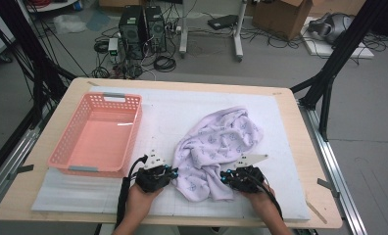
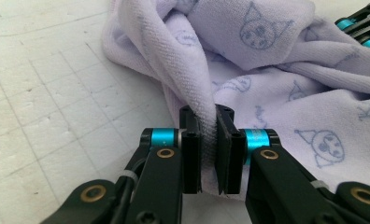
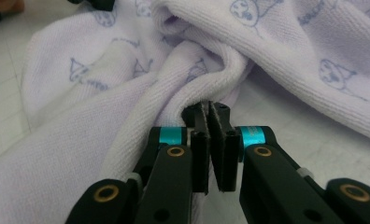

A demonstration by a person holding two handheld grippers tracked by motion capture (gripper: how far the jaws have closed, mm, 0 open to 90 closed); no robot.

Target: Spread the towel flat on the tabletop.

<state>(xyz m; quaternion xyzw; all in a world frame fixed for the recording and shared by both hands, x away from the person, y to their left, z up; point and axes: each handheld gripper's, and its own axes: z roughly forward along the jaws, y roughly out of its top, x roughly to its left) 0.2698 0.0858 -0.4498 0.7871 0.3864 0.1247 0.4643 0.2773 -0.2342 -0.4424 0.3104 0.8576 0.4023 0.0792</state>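
Note:
A crumpled lilac towel (image 1: 216, 147) printed with small cartoon faces lies on the white mat, right of centre. My left gripper (image 1: 174, 171) sits at its near left edge. In the left gripper view the gripper (image 2: 209, 140) is shut on a fold of the towel (image 2: 267, 70), with cloth pinched between the pads. My right gripper (image 1: 224, 177) is at the towel's near right edge. In the right gripper view the gripper (image 3: 207, 135) is shut, a thin ridge of towel (image 3: 267, 46) caught at the jaw tips.
An empty pink plastic basket (image 1: 104, 98) stands on the left of the mat, just beyond my left hand. The white mat (image 1: 280, 196) covers a wooden table (image 1: 324, 215). The right gripper's blue-ringed jaws (image 2: 360, 32) show at the top right of the left gripper view.

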